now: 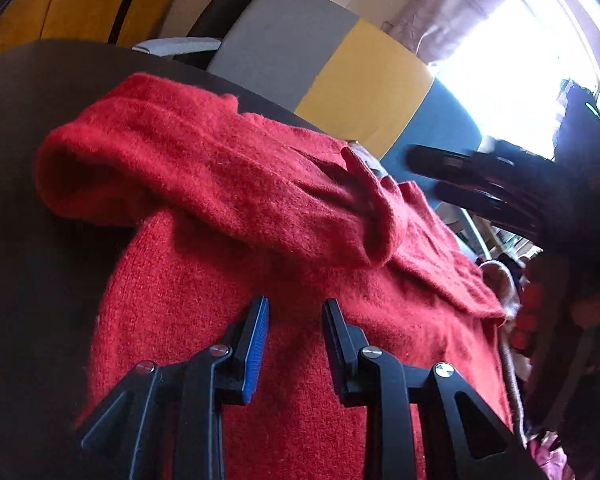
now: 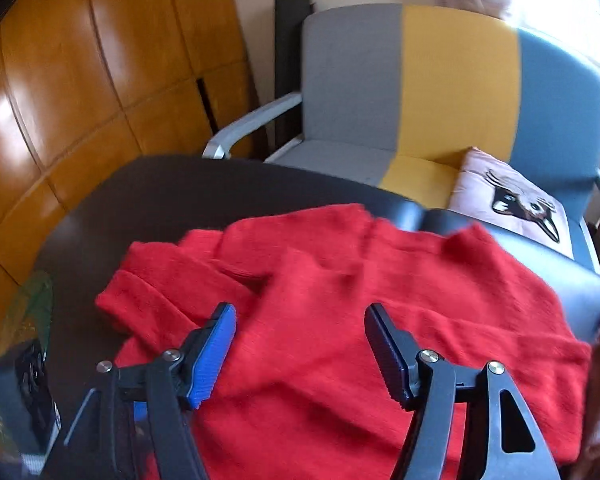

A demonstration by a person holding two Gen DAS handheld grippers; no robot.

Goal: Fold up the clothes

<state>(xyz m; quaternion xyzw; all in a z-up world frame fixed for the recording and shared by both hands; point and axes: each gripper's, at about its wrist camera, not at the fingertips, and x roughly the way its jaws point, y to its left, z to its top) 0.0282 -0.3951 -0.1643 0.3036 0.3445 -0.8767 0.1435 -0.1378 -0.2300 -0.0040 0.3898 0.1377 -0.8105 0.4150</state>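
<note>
A red knitted sweater (image 1: 204, 264) lies spread on the dark table (image 1: 24, 128), with one sleeve (image 1: 172, 160) folded across its body. My left gripper (image 1: 295, 302) hovers close over the lower body of the sweater, jaws a little apart and nothing between them. In the right wrist view the same sweater (image 2: 340, 280) fills the near part of the table (image 2: 160, 192). My right gripper (image 2: 300, 308) stands wide open above it, holding nothing. It also shows blurred at the right of the left wrist view, as the right gripper (image 1: 428, 174) above the sweater's far edge.
A grey, yellow and blue armchair (image 2: 420, 80) stands behind the table, with a pale cushion (image 2: 508, 196) on its seat. Wooden cabinet doors (image 2: 80, 80) fill the left. A dark boxy device (image 2: 24, 392) sits at the table's near left. A bright window (image 1: 520, 60) is at the right.
</note>
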